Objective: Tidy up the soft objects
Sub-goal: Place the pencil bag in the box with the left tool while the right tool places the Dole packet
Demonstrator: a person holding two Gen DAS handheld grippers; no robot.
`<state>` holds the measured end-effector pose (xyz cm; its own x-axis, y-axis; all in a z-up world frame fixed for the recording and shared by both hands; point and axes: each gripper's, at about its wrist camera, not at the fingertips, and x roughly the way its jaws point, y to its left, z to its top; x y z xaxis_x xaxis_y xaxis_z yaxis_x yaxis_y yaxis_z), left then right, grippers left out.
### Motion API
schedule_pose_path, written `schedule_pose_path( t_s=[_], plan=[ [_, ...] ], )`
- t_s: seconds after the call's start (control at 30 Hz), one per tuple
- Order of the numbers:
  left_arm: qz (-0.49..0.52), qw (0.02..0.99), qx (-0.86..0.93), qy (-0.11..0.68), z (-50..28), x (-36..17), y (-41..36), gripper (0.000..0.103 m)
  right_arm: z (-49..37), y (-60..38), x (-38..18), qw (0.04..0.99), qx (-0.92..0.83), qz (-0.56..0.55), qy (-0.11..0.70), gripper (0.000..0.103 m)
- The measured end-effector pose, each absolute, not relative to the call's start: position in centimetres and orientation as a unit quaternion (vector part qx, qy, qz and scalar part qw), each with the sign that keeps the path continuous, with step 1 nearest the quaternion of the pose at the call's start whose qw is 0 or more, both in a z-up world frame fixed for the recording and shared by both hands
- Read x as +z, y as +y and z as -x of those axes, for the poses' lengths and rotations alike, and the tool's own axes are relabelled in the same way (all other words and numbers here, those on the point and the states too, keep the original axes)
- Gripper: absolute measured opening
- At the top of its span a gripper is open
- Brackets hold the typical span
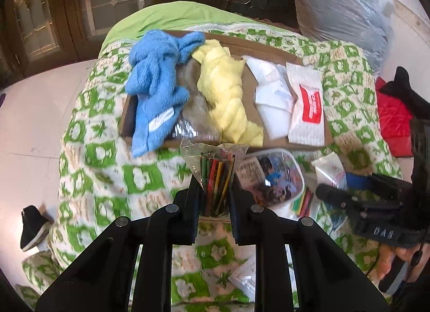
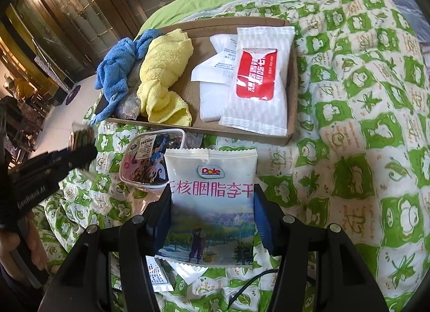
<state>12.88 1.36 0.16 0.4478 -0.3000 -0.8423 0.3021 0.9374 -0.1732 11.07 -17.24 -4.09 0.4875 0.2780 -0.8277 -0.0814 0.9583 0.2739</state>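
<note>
A shallow cardboard box [image 1: 271, 51] [image 2: 291, 107] lies on the bed and holds a blue towel [image 1: 156, 88] [image 2: 115, 70], a yellow towel [image 1: 228, 96] [image 2: 164, 75], a white folded cloth [image 1: 274, 96] [image 2: 215, 91] and a white packet with a red label [image 1: 306, 105] [image 2: 258, 78]. My left gripper [image 1: 215, 191] is shut on a clear bag of coloured sticks [image 1: 217, 172], held above the bed in front of the box. My right gripper [image 2: 212, 220] is shut on a white Dole snack pouch [image 2: 212, 204].
A green and white patterned quilt [image 2: 362, 123] covers the bed. A clear plastic tub [image 1: 274, 174] [image 2: 150, 161] of small items sits in front of the box. Small packets [image 2: 158, 274] lie near me. A plastic-wrapped bundle [image 1: 341, 8] stands behind. A shoe [image 1: 32, 228] lies on the floor.
</note>
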Motion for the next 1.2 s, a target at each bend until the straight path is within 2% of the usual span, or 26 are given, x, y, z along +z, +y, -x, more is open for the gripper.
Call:
schedule_pose_path(
  t_s=[0.6, 1.0, 1.2],
  plan=[
    [-0.011, 0.859, -0.165, 0.485, -22.0, -0.7, -0.6, 0.018, -18.5, -16.3, -1.9, 0.858, 0.122, -0.103, 0.489, 0.056],
    [0.0, 0.853, -0.158, 0.498, -23.1, -2.6, 0.3, 0.018, -23.3, -13.0, -3.4, 0.874, 0.094, -0.017, 0.476, 0.056],
    [0.003, 0.852, -0.154, 0.499, -23.1, -2.7, 0.4, 0.019, -23.4, -12.3, -4.2, 0.877, 0.1, -0.015, 0.47, 0.06]
  ],
)
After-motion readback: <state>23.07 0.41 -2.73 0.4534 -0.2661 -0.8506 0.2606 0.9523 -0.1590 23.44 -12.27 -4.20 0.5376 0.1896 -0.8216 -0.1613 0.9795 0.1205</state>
